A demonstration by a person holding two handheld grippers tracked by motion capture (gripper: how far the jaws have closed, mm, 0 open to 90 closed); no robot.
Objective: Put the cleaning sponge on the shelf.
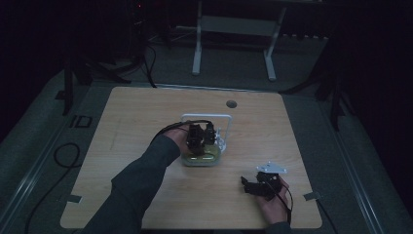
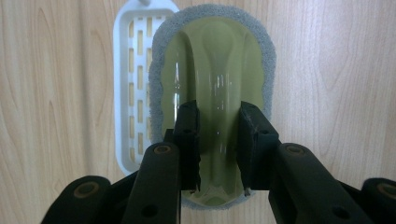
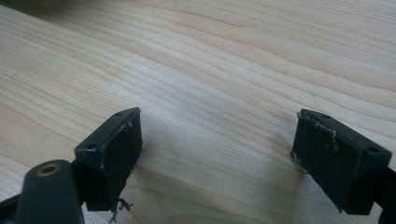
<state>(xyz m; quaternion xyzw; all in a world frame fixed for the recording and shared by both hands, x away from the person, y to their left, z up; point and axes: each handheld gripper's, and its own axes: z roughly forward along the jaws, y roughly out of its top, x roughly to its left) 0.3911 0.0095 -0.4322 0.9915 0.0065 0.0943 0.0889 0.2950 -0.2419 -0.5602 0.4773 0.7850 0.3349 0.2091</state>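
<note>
My left claw points straight down at the desk, and its jaws are clamped on the raised ridge of a scrubber, one pad on each side of that glossy olive-green handle. The scrubber has a grey spongy rim running all around the green top. It lies partly on a white slotted tray, covering the tray's one long side and hanging past it onto bare wood; rows of narrow slots show on the uncovered side.

In the high view, my left claw sits near the middle of the desk, my left hand wrapped round its body and my dark sleeve running back to the near edge. The scrubber shows just below it as a pale green patch, with the tray and its white frame behind.

My right claw rests well apart from all that, near the front right corner, held in my right hand. Its jaws stand wide apart, nothing between them, with plain wood grain beneath.
</note>
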